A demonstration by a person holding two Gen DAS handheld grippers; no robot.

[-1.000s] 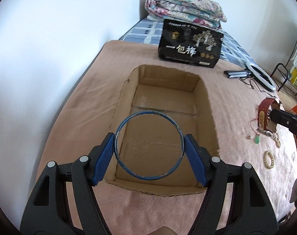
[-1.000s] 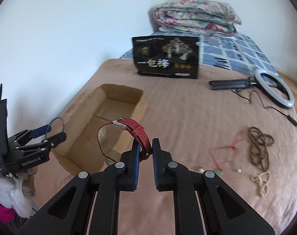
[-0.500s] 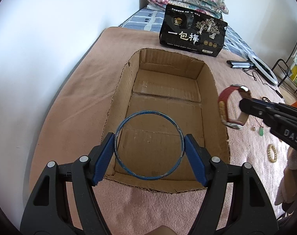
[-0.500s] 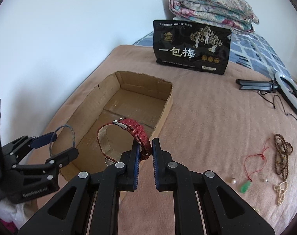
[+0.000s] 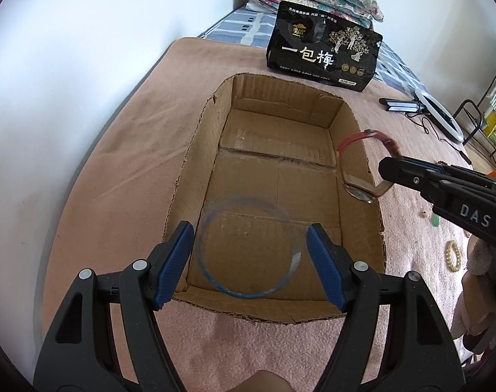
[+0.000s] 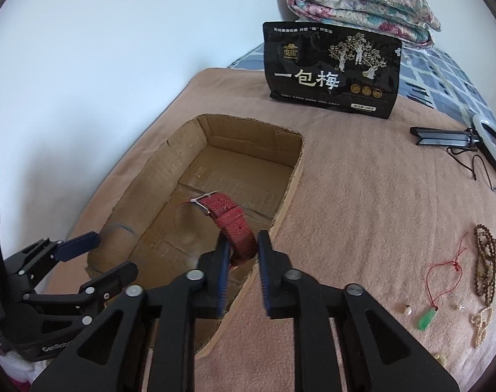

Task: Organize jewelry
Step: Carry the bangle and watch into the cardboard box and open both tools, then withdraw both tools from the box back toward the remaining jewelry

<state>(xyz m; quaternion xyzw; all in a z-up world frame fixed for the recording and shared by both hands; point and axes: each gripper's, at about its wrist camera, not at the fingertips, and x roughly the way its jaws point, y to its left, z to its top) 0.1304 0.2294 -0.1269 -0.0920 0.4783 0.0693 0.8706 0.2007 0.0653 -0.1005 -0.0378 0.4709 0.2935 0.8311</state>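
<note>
An open cardboard box (image 5: 195,150) (image 6: 293,176) lies on the pink blanket. My left gripper (image 5: 249,248) is open above its near end; a thin blue bangle (image 5: 248,245) is blurred between the spread fingers, free of both pads. My right gripper (image 6: 243,251) has its jaws parted above the box's right wall; the red-strap watch (image 6: 231,219) sits blurred between them, touching neither pad clearly. The watch also shows in the left wrist view (image 5: 362,163), beside the right gripper (image 5: 391,166).
A black snack bag (image 5: 323,55) (image 6: 329,68) stands behind the box, a folded quilt (image 6: 362,3) beyond. A ring light (image 6: 489,143) lies far right. A red-cord jade pendant (image 6: 439,294), brown beads (image 6: 486,261) and pearl pieces (image 6: 479,323) lie on the blanket at right.
Both grippers have opened over the box. The bangle has left the left pads and the watch has left the right pads; both are blurred. The right gripper moved closer over the box.
</note>
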